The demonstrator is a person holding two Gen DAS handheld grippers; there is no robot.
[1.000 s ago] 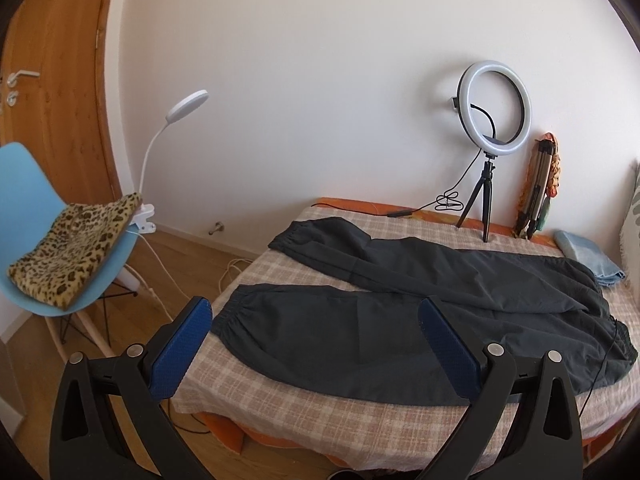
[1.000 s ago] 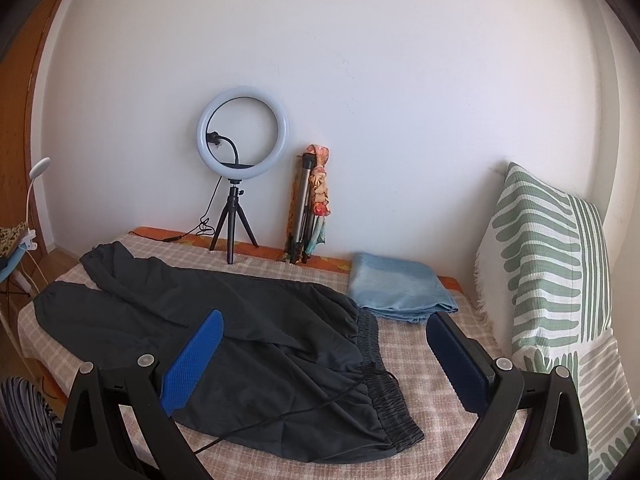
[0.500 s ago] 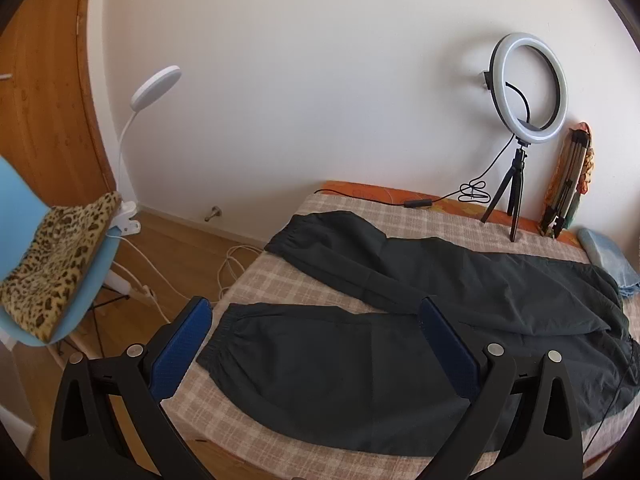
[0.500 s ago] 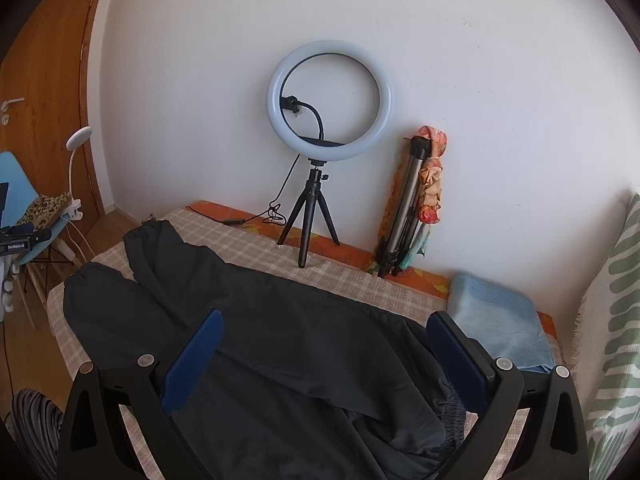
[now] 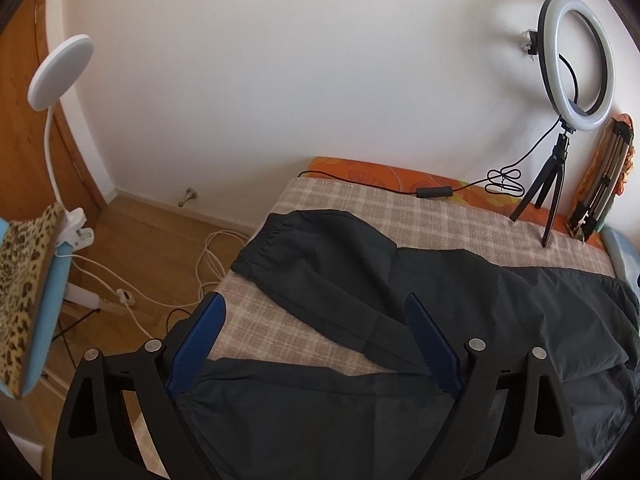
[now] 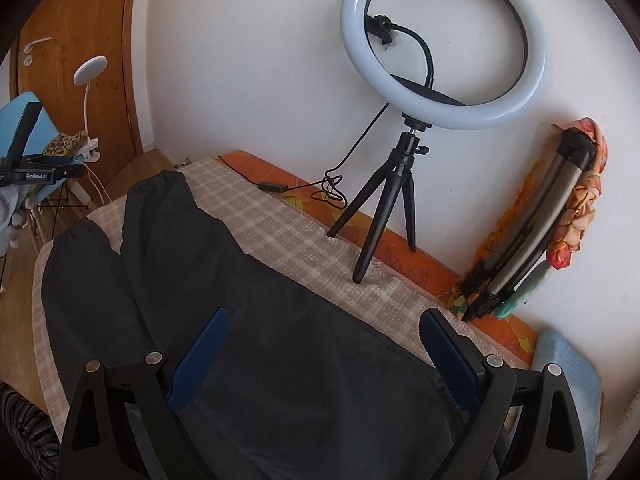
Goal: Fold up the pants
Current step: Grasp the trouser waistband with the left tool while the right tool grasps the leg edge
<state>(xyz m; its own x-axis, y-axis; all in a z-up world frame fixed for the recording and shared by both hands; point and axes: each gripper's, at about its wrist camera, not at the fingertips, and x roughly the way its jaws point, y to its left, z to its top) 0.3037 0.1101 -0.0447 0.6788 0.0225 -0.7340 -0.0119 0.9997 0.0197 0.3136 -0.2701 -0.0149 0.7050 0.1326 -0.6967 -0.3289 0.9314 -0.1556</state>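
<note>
I have the dark pants (image 5: 400, 280) spread flat on the checked bedspread (image 5: 360, 208), cuffs toward nine o'clock. My left gripper (image 5: 316, 332) and right gripper (image 6: 324, 340), jaws narrowing yet gaping and empty, hover above the cloth, ready to pinch edges.

Both claws nearer over pants (image 5: 360, 412), jaws just narrowing slightly, nothing gripped

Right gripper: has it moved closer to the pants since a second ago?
Yes. The right gripper has moved in over the pants, toward the ring light, which now looms larger. Jaws open, closing slightly, gripping nothing.
</note>
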